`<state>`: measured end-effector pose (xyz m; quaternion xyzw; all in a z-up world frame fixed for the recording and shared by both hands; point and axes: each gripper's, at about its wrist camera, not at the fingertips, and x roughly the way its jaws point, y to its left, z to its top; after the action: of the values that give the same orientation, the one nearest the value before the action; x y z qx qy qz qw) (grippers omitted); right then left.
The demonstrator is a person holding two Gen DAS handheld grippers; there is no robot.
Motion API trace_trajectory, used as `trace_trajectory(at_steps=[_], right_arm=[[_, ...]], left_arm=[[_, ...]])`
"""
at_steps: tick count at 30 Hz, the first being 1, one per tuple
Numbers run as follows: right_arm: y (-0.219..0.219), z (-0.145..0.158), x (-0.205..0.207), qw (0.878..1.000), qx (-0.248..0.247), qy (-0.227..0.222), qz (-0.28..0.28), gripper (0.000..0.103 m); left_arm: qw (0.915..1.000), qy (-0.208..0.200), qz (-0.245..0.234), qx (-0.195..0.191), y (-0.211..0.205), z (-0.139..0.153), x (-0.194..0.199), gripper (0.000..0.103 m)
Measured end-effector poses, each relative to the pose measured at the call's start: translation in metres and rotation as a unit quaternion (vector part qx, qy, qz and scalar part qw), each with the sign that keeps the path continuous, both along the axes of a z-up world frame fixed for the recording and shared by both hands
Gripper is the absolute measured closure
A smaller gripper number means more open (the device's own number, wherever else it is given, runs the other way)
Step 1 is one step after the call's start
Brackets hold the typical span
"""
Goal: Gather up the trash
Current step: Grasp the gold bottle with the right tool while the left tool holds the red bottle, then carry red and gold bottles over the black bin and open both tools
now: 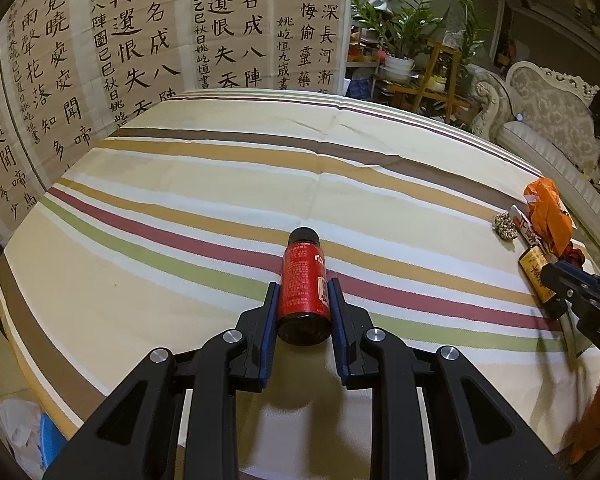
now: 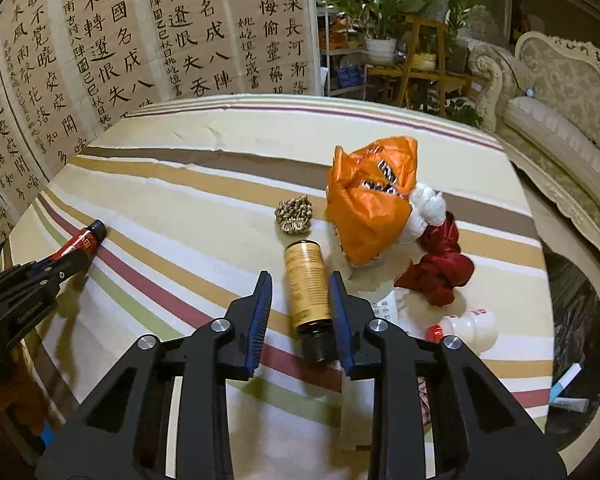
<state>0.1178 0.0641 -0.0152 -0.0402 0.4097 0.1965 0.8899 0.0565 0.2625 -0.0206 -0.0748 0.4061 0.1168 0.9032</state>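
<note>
Red bottle point(image 1: 303, 280) clamped in left hand-held gripper point(image 1: 303, 304); right hand-held gripper point(image 2: 300, 300) loosely straddles gold bottle point(image 2: 307, 284), contact unclear.

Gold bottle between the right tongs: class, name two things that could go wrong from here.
1. The gold bottle sits against one blue pad with a gap at the other, so it may roll or twist as the right tongs close.
2. The orange bag and a white box lie close beside it and could get snagged or dragged.
</note>
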Motion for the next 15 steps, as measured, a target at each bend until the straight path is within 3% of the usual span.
trace_trajectory(at_steps=[8,15], right_arm=[[0.003,-0.013,0.006,1.000,-0.011,0.019,0.001,0.080],[0.003,-0.008,-0.001,1.000,-0.010,0.001,0.004,0.080]], left_arm=[[1.0000,-0.001,-0.004,-0.003,-0.003,-0.001,0.000,0.078],[0.9999,-0.003,-0.009,-0.004,-0.009,0.001,-0.001,0.078]])
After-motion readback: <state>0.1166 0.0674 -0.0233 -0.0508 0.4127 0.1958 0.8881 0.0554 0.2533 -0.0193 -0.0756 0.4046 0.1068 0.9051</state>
